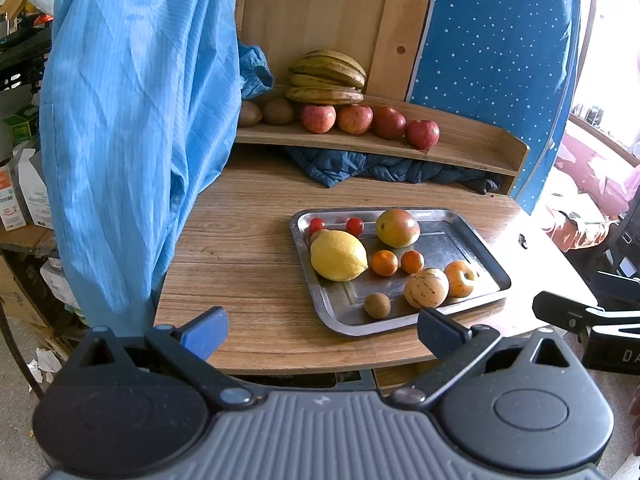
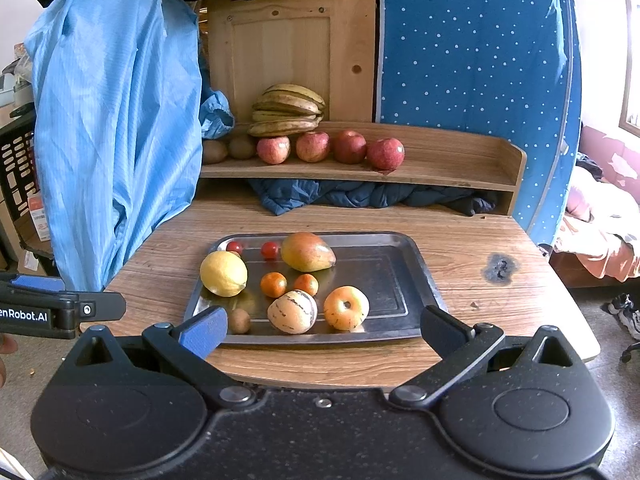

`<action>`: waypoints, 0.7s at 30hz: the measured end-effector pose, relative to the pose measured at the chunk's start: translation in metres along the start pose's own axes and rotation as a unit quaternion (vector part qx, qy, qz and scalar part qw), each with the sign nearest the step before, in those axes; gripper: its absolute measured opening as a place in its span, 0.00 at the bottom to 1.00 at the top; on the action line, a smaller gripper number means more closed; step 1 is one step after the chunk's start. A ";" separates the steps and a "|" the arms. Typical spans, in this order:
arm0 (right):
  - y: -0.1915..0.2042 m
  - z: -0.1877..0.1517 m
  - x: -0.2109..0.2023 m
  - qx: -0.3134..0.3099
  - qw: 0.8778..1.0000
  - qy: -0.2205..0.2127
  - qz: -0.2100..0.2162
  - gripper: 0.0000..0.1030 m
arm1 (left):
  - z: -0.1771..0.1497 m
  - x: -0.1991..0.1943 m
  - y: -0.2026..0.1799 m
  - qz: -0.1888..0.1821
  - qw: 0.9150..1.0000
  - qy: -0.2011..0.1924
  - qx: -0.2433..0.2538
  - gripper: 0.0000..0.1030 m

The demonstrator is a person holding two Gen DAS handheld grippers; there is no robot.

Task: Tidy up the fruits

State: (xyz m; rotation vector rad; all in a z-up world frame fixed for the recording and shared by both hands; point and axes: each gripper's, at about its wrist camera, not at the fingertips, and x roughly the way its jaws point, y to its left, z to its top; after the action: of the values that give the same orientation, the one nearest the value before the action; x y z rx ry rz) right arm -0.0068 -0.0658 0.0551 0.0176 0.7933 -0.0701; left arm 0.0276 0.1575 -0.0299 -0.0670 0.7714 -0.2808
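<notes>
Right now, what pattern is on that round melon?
Cream melon with thin dark stripes, clearest in the right wrist view.

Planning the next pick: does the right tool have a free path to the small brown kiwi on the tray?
Probably yes. The right tool is open, and the kiwi sits at the tray's near edge, nothing in front.

Ahead of the tongs a wooden table (image 2: 460,240) is stretching away, a dark scorch mark (image 2: 499,267) sitting on its right side. Beyond it a pale wooden panel (image 2: 280,48) is standing upright, with a blue white-dotted board (image 2: 472,60) leaning to its right. To the left a light blue garment (image 2: 116,128) is hanging down. Far right, daylight is pouring in, washing out a bed with pink bedding (image 2: 600,216).
</notes>
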 end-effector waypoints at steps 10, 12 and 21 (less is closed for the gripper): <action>0.001 -0.001 -0.001 0.000 1.000 0.000 0.000 0.99 | 0.000 0.000 0.000 0.000 1.000 0.000 0.000 1.00; 0.000 -0.001 -0.002 0.000 1.000 -0.001 0.000 0.99 | 0.000 0.000 0.000 0.000 1.000 0.000 0.000 1.00; 0.000 -0.001 -0.002 -0.001 1.000 0.000 0.000 0.99 | -0.004 -0.006 -0.002 0.017 1.000 0.001 0.002 1.00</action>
State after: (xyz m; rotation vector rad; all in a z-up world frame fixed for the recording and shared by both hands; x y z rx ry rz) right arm -0.0092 -0.0652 0.0557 0.0162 0.7926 -0.0698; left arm 0.0207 0.1568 -0.0283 -0.0499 0.7727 -0.2510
